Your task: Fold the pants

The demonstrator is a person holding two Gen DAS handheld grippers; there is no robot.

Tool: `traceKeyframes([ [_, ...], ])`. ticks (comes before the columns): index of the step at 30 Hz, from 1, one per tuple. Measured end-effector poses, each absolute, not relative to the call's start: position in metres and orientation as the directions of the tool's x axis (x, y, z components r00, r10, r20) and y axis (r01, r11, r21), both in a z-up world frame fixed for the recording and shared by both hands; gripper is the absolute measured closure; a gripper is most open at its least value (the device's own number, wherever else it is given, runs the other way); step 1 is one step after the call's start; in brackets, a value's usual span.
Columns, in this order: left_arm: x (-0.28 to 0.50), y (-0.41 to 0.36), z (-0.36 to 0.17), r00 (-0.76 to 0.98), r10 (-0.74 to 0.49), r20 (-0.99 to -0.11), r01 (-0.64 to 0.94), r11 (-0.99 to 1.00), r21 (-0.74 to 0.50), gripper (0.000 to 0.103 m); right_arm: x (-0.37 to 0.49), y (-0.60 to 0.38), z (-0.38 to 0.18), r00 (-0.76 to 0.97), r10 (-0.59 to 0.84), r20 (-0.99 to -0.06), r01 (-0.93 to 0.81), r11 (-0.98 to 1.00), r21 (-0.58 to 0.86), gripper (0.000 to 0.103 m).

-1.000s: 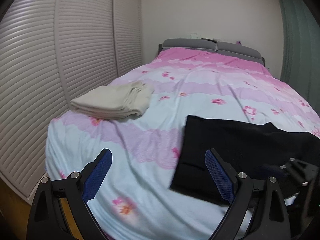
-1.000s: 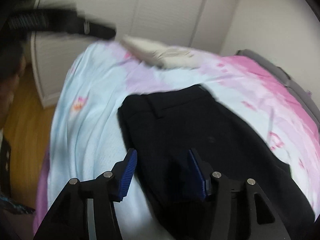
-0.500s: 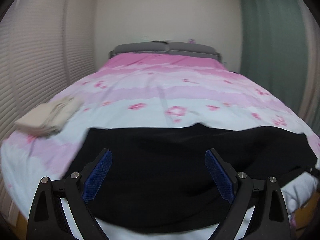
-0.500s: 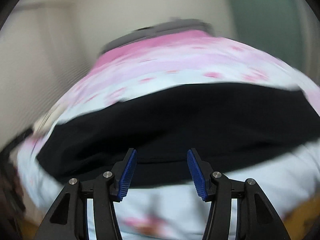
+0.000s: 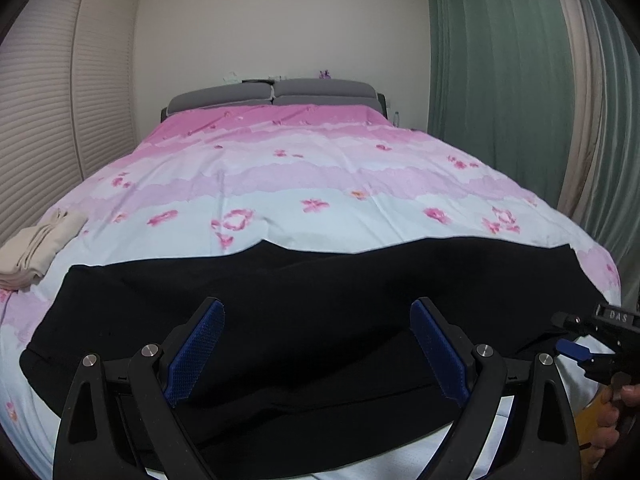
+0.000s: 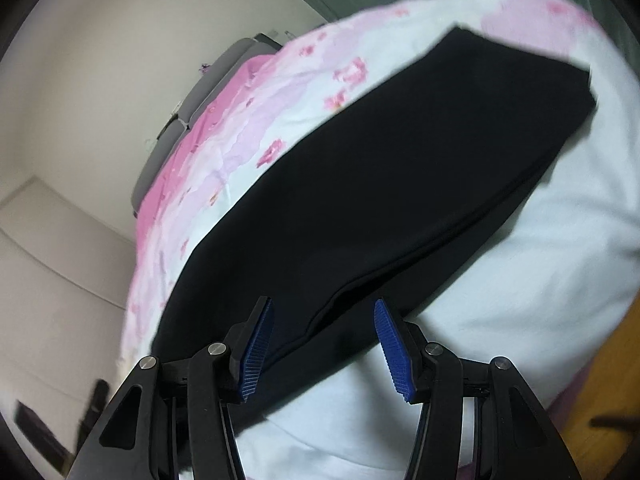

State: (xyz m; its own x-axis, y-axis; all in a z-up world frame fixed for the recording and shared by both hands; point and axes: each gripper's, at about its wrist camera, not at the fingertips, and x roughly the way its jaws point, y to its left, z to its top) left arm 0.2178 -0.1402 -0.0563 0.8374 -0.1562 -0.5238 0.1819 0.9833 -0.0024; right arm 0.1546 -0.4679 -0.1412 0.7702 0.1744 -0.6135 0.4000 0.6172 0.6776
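Note:
Black pants [image 5: 304, 300] lie flat across the foot of the bed, legs stacked, running left to right. My left gripper [image 5: 316, 354] is open and empty, hovering over the middle of the pants near their front edge. My right gripper [image 6: 322, 346] is open and empty, tilted, over the front edge of the pants [image 6: 392, 168] toward the leg end. The right gripper also shows at the right edge of the left wrist view [image 5: 588, 350], held by a hand.
The bed has a pink and pale blue floral cover [image 5: 320, 176] and a grey headboard [image 5: 276, 92]. A folded cream garment [image 5: 36, 244] lies at the bed's left edge. Louvred closet doors [image 5: 40, 128] stand left, green curtains [image 5: 500, 80] right.
Both grippers swung right from the waist end to face the pants along the foot of the bed. The right gripper has moved on toward the leg end and tilted. Both stay open.

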Motion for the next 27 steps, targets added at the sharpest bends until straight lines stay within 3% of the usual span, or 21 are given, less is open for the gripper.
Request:
traceKeyframes([
  [6,0.221,-0.149,-0.066,0.829,-0.14,-0.541,0.172,0.985,0.008,0.008,0.172,-0.469,-0.167,0.772,0.201,-0.604,0.423,0.548,0.722,0.053],
  [8,0.221,-0.149,-0.067,0.833,-0.131,-0.537,0.157,0.988,0.004,0.008,0.178,-0.474,-0.176,0.775,0.207,-0.597,0.427,0.526,0.736,0.068],
  [9,0.221,-0.149,-0.068,0.834,-0.129,-0.536,0.152,0.988,-0.001,0.008,0.175,-0.479,-0.18,0.775,0.207,-0.597,0.429,0.522,0.737,0.082],
  [11,0.219,-0.151,-0.069,0.833,-0.13,-0.538,0.151,0.989,-0.005,0.008,0.179,-0.487,-0.189,0.767,0.198,-0.61,0.438,0.534,0.723,0.099],
  [19,0.207,-0.161,-0.072,0.828,-0.164,-0.537,0.193,0.981,-0.002,0.008,0.138,-0.504,-0.149,0.807,0.089,-0.583,0.419,0.61,0.672,0.1],
  [27,0.21,-0.166,-0.087,0.803,-0.161,-0.574,0.202,0.979,0.008,0.008,0.144,-0.506,-0.19,0.74,0.131,-0.66,0.454,0.627,0.633,0.099],
])
